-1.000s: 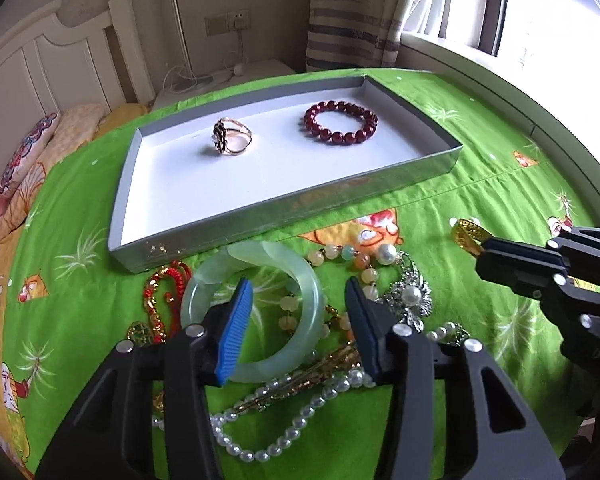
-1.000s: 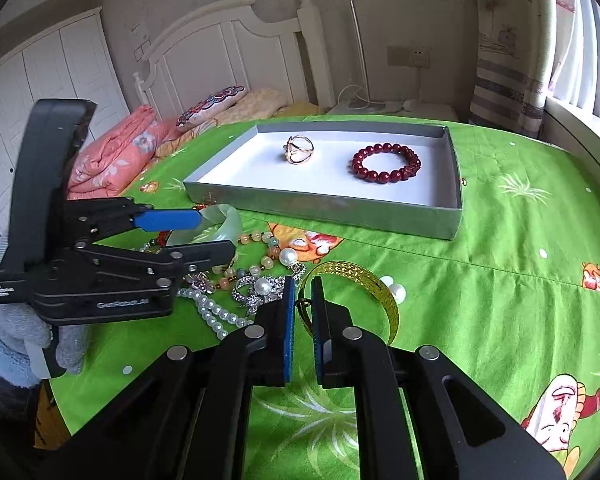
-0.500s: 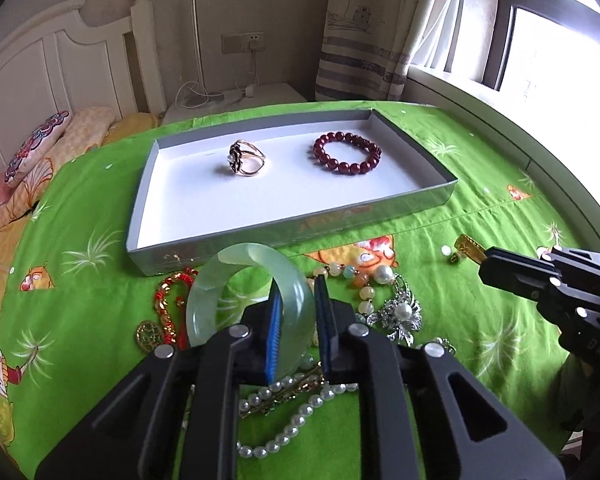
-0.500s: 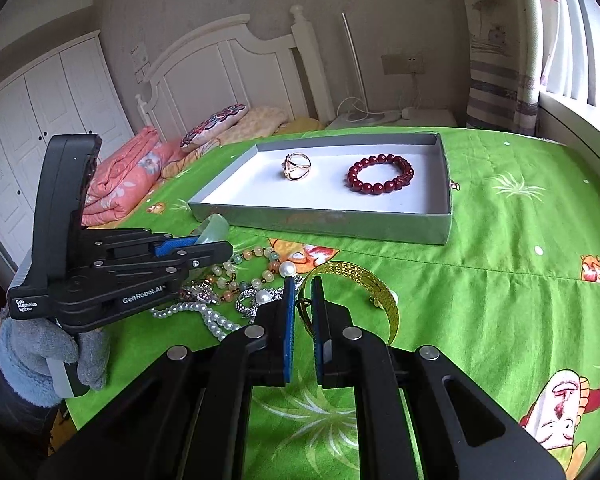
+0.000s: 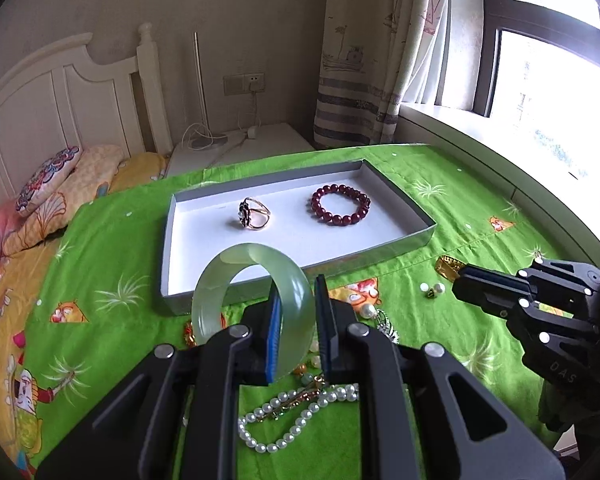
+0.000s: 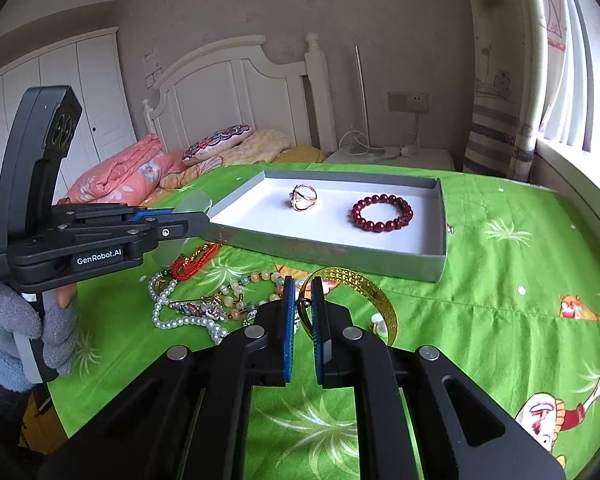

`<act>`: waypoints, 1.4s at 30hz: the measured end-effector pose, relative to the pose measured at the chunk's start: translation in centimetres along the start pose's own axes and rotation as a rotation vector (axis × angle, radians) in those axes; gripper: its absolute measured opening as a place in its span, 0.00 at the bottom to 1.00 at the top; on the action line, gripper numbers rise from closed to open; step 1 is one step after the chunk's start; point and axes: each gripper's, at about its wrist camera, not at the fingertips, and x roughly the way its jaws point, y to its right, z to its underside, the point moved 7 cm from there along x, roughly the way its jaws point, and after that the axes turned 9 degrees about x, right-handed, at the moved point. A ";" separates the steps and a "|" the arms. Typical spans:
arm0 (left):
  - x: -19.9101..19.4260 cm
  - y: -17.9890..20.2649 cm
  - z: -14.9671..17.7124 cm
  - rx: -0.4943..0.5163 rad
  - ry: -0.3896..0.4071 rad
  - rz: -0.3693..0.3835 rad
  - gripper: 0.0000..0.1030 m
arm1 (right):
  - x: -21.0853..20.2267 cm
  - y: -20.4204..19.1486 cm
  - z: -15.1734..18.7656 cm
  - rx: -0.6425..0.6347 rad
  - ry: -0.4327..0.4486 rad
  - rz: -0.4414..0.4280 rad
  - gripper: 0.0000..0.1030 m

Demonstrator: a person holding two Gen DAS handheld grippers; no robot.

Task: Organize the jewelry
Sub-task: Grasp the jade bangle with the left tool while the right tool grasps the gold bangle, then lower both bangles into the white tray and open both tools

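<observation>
left claw (image 5: 296, 330): clenched on jade bangle (image 5: 252, 296), lifted above bed, near tray (image 5: 412, 240) | right claw (image 6: 300, 328): nearly closed, pinching gold bangle (image 6: 356, 284) over bedspread (image 6: 500, 280)

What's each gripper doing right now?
Left gripper: shut on the jade bangle, lifted off the bedspread.
Right gripper: shut on the gold bangle.
</observation>
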 end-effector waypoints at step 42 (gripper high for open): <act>15.6 -6.1 -3.8 -0.036 -0.255 -0.042 0.15 | 18.3 -0.4 -5.0 -0.253 -0.278 0.109 0.08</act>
